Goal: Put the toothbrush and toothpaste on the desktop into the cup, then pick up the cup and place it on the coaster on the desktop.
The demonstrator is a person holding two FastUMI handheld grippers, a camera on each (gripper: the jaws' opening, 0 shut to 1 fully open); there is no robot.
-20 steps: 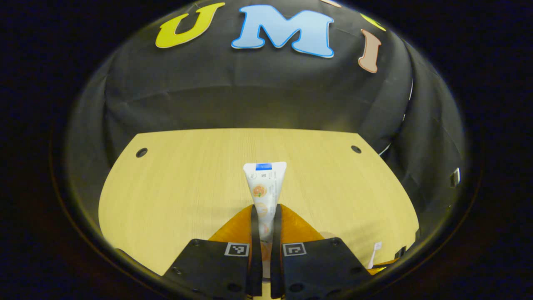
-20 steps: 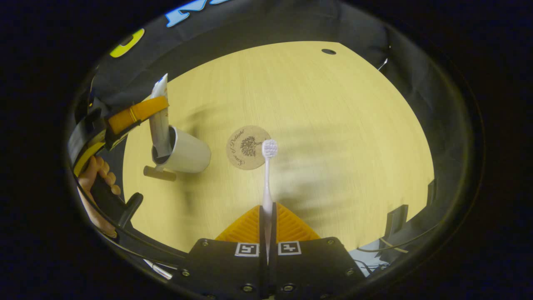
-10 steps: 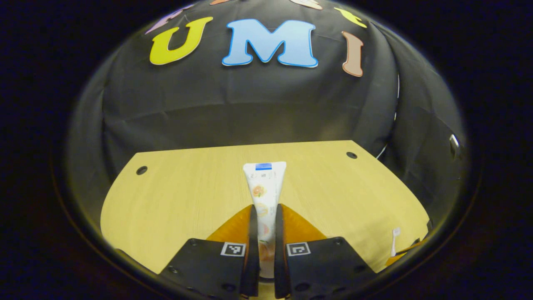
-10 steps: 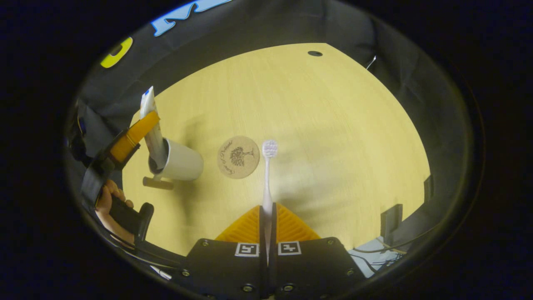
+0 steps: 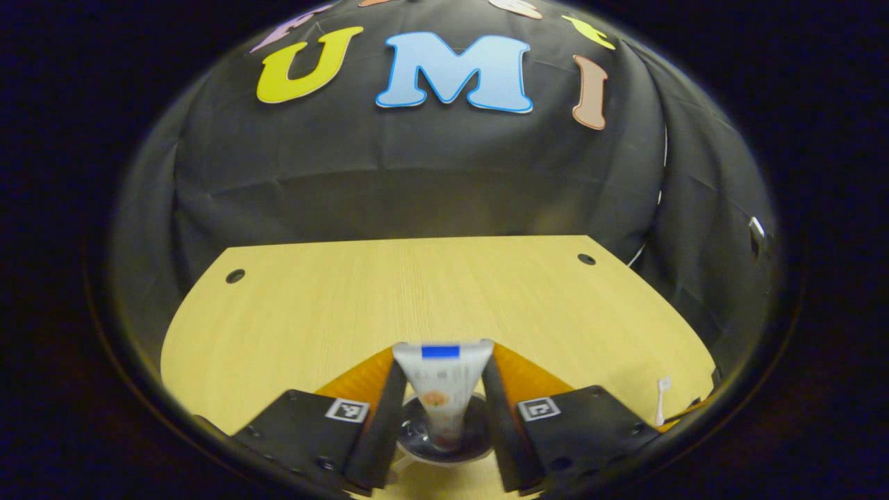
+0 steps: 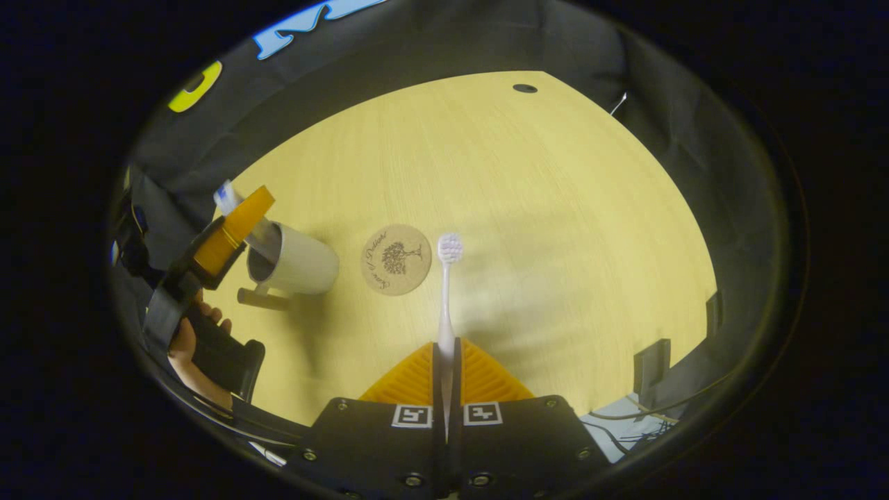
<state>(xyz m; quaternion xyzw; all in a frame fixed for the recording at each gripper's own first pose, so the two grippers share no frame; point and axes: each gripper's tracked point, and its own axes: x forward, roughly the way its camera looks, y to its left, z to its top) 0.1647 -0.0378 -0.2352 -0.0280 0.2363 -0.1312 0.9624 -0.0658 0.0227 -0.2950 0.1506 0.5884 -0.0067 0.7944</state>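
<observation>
- The bench (image 6: 528, 208) carries the whole job; on it, in the right gripper view, the cup (image 6: 295, 260) stands at about nine o'clock from centre and the coaster (image 6: 396, 259) lies just beside it, toward the middle, bare.
- The cup, in my left gripper view, sits at six o'clock directly under my left gripper (image 5: 440, 410), mouth up, with the toothpaste (image 5: 442, 389) standing in it, cap end down.
- My left fingers are spread wide, one on each side of the tube and clear of it, so I judge the toothpaste step to be as good as done.
- My left gripper (image 6: 233, 222) also appears in the right gripper view, hovering over the cup's rim, a hand gripping its handle at eight o'clock.
- My right gripper (image 6: 444, 361) is clamped tight on the toothbrush (image 6: 446, 292), whose handle runs toward twelve o'clock, bristle head just beside the coaster's edge.
- Next, I reckon: lift the left gripper clear, carry the toothbrush over the cup mouth, tip it handle-down without knocking the tube, and let go.
</observation>
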